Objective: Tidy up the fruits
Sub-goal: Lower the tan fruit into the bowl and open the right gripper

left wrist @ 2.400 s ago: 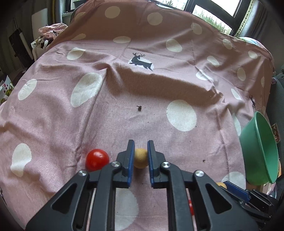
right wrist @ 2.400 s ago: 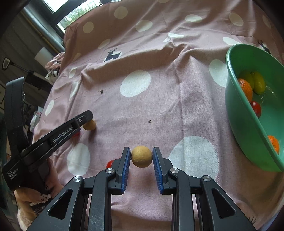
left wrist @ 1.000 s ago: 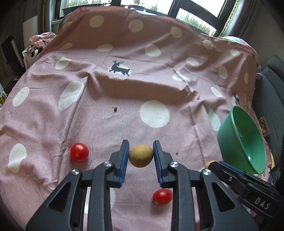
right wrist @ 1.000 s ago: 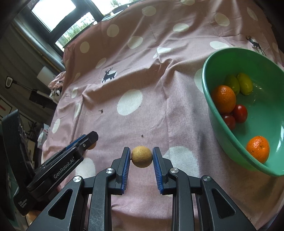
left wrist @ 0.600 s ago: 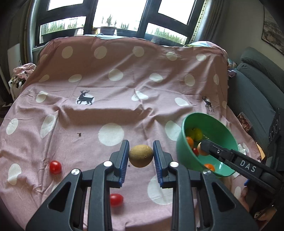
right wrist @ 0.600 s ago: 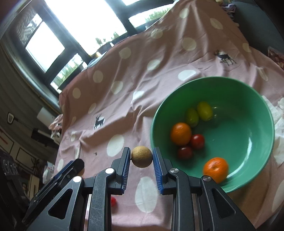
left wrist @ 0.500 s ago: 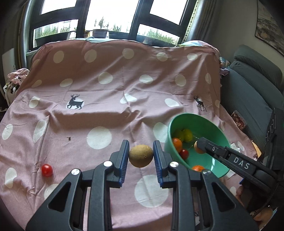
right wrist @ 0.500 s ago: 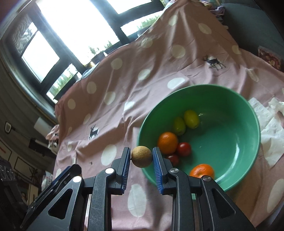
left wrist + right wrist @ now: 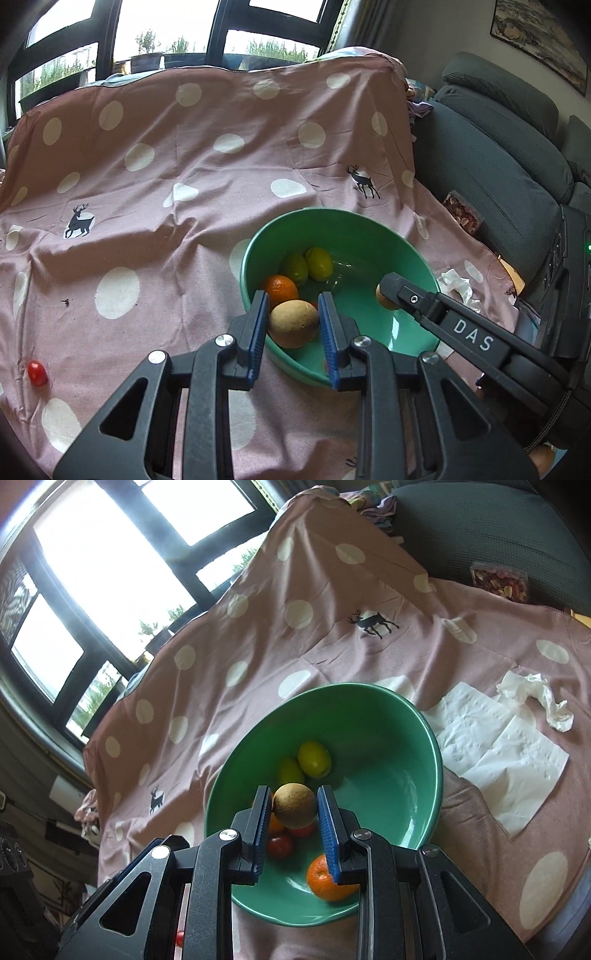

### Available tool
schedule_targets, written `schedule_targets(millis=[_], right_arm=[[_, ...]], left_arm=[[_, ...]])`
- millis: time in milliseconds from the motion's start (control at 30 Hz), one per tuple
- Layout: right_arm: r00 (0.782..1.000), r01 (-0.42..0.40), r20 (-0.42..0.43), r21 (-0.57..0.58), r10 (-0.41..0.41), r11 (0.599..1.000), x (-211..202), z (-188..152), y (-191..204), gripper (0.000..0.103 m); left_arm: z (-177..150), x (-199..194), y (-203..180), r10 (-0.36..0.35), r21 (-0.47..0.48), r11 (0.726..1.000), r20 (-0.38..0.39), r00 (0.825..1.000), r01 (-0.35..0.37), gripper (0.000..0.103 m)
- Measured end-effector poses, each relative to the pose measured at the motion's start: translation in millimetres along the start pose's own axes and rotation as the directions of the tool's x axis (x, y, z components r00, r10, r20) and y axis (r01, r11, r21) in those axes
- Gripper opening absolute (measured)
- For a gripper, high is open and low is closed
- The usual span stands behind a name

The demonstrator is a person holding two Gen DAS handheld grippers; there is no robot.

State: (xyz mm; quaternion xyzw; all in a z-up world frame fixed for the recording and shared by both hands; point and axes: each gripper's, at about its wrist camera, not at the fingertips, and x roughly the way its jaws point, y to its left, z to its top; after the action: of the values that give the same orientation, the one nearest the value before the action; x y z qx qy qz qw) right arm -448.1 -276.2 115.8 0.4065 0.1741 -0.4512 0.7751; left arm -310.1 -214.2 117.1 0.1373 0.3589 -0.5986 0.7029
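Observation:
My left gripper (image 9: pixel 293 323) is shut on a tan round fruit (image 9: pixel 293 324) and hangs over the near left rim of the green bowl (image 9: pixel 354 221). My right gripper (image 9: pixel 294 805) is shut on a second tan round fruit (image 9: pixel 294 805) above the bowl (image 9: pixel 406 716); the left wrist view shows it as a black arm with that fruit (image 9: pixel 382 295) at its tip. In the bowl lie two yellow-green fruits (image 9: pixel 314 759), oranges (image 9: pixel 327 878) and small red tomatoes (image 9: pixel 280 845). One red tomato (image 9: pixel 37 373) lies on the cloth at the far left.
A pink cloth with white dots and deer prints (image 9: pixel 184 166) covers the table. White paper napkins (image 9: pixel 502 746) lie right of the bowl. A grey sofa (image 9: pixel 498 155) stands on the right and windows (image 9: pixel 166 33) behind.
Both grippers have carried their tan fruits to the right and slightly up, from over the cloth to over the green bowl. The bowl now fills the centre of both views.

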Motion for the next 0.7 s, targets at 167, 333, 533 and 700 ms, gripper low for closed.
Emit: schedule_targets(millis=[167,333,533,700], right_arm=[[1.000,0.003,0.002,0.026,-0.003,1.000,1,2,-10,0.028],[1.000,0.020,-0.002,0.037,-0.020,0.999,3,2,-12,0.028],[1.000,0.019,-0.016,0.040,-0.019,0.999,7,3,-14,0.028],[0.999,0.034,-0.026,0.050,-0.032,0.998,10,3,-17,0.028]], left_arm=[[-2,15,-7,-0.022,0.006,1.000,-0.031,0.999,0.022,0.027],[-4,27,-11,-0.035,0.006,0.999,-0.062,0.997,0.035,0.027],[-7,36,-14,-0.043,0.008,0.999,-0.087,0.995,0.044,0.027],[-9,41,-14,-0.047,0.008,0.999,-0.102,0.994,0.048,0.027]])
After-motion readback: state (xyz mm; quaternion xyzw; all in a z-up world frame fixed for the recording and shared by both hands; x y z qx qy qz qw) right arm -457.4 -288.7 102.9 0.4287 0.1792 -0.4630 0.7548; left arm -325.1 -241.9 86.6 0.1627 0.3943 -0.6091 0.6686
